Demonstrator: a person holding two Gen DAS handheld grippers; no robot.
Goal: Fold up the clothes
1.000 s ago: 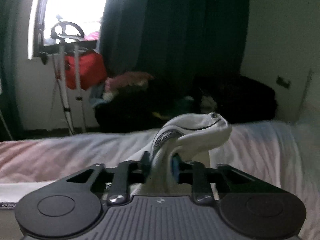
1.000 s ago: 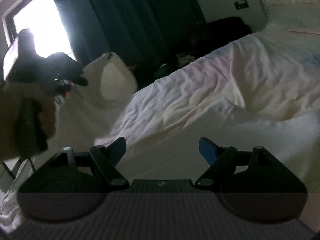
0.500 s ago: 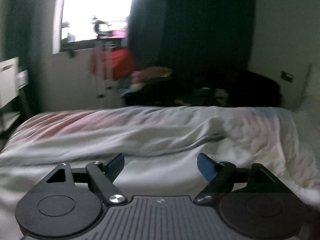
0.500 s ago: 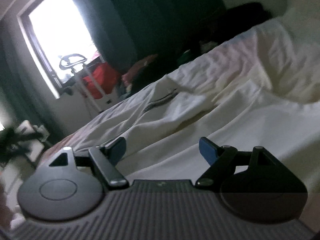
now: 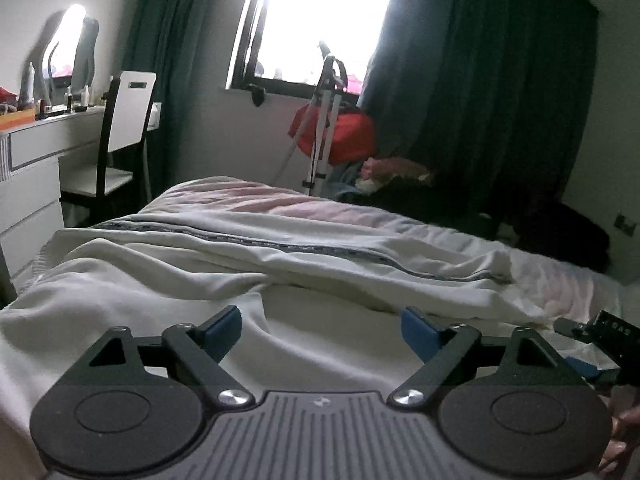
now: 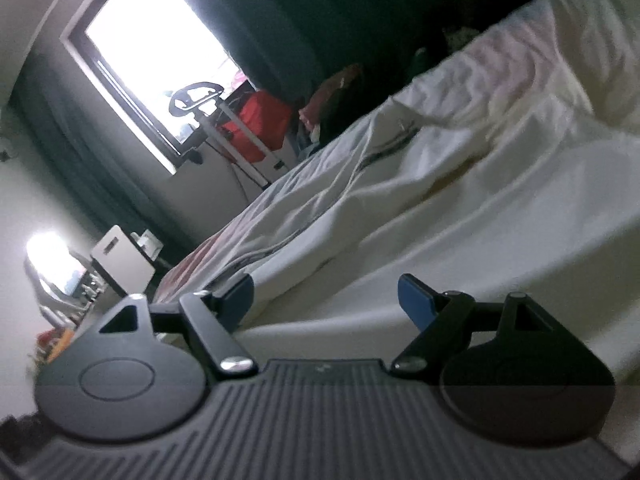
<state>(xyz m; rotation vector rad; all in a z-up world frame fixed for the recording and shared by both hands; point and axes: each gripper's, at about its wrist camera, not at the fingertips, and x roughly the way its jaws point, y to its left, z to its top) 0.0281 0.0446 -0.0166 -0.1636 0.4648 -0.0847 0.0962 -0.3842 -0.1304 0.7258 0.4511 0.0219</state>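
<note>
Left wrist view: the left tool (image 5: 321,327) is hovering low over the bed (image 5: 280,204), its blue-tipped fingers (image 5: 416,330) standing wide apart and gripping nothing. A white fabric garment with a dark patterned trim stripe (image 5: 248,264) is lying spread and rumpled across the bed, just ahead of the fingers, its stripe running from the left edge toward the right. Part of the right tool (image 5: 600,344) is showing at the lower right edge, beside the garment. Beyond the bed, a bright window (image 5: 320,20) is glowing between dark green curtains (image 5: 480,92); a white metal stand (image 5: 324,128) is standing under it in front of a red bag (image 5: 348,136). A black-and-white chair (image 5: 120,136) is sitting by a white table (image 5: 36,148) at the left. Right wrist view: the picture is tilting, with the bed sloping up to the right. The right tool (image 6: 326,300) is likewise released, fingers (image 6: 414,300) parted and holding nothing, sitting close above the white garment (image 6: 440,208), whose folds are stretching away across the bed (image 6: 560,40). The window (image 6: 160,40), stand (image 6: 240,128) and red bag (image 6: 260,120) are showing at upper left.
</note>
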